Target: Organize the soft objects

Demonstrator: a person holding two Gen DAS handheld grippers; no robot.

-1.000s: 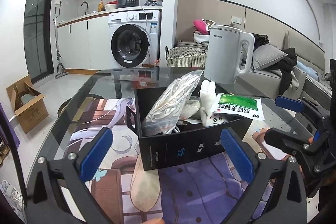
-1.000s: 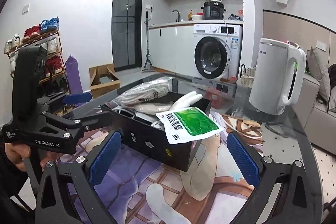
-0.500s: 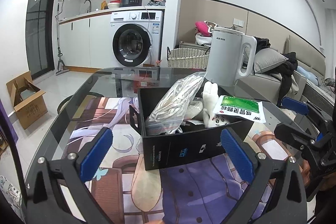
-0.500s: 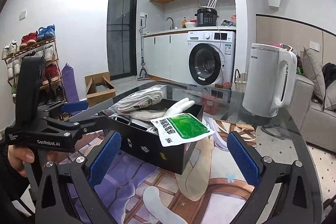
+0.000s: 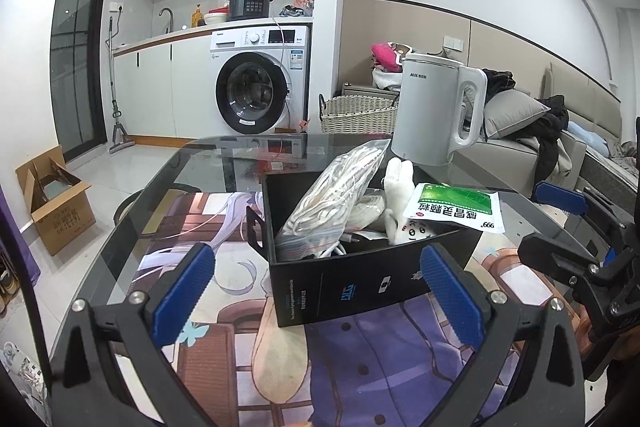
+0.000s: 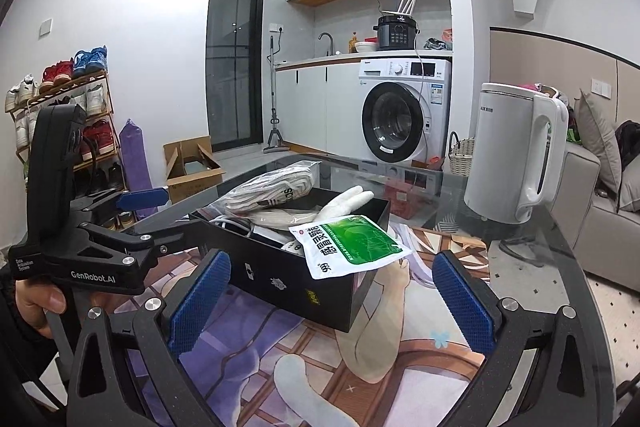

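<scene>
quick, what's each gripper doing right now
Left gripper: open, holding nothing, in front of the black box.
Right gripper: open, holding nothing.

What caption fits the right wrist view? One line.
Open right gripper faces black box holding green sachet.

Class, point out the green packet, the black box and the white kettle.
green packet (image 6: pixel 352 241): right wrist view, green printed face.
black box (image 5: pixel 360 283): left wrist view, front wall.
white kettle (image 6: pixel 506 147): right wrist view, body.
</scene>
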